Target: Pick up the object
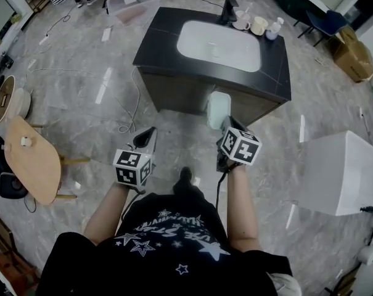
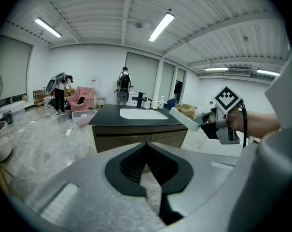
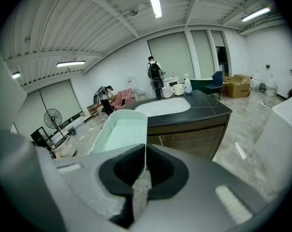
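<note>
The object is a shallow pale-green rectangular tray (image 1: pixel 218 109). My right gripper (image 1: pixel 225 134) is shut on the tray's near rim and holds it up in the air, in front of the dark cabinet. In the right gripper view the tray (image 3: pixel 119 132) juts forward and to the left, with its thin wall pinched between the black pads (image 3: pixel 158 170). The left gripper view shows the same tray (image 2: pixel 184 120) sticking out from the right gripper (image 2: pixel 203 125). My left gripper (image 1: pixel 147 135) hangs lower left of the tray, jaws shut, with nothing between them.
Straight ahead stands a black-topped vanity (image 1: pixel 161 26) with a white sink (image 1: pixel 218 45), a faucet and cups at its back. A white box (image 1: pixel 343 171) is at the right, a wooden table (image 1: pixel 32 159) at the left. A cable (image 1: pixel 132 113) lies on the marble floor. People stand far behind.
</note>
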The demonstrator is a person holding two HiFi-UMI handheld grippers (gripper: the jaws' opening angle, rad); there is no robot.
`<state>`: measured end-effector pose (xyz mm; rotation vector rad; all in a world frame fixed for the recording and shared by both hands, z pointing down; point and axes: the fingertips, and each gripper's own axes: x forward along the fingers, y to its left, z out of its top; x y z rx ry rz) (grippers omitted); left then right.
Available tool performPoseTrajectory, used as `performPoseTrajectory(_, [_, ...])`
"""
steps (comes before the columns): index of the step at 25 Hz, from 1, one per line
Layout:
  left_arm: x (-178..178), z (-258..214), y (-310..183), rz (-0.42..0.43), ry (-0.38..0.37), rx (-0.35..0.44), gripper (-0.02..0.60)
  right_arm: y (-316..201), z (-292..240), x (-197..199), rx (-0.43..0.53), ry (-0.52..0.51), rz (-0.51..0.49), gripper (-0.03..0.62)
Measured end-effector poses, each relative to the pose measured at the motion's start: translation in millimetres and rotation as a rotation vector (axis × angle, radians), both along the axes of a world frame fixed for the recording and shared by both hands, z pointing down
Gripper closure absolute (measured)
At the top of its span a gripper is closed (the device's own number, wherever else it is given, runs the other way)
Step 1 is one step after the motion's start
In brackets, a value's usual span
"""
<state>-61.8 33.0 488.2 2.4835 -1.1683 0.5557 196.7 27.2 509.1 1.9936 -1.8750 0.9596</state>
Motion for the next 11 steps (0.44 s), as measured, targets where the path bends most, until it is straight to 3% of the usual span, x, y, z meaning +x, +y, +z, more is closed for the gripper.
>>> performPoseTrajectory(11, [-52,0,74,0.014,0.017,-0.017,0.572,88,-5,-48,-0.021,0.013,0.029,0.585])
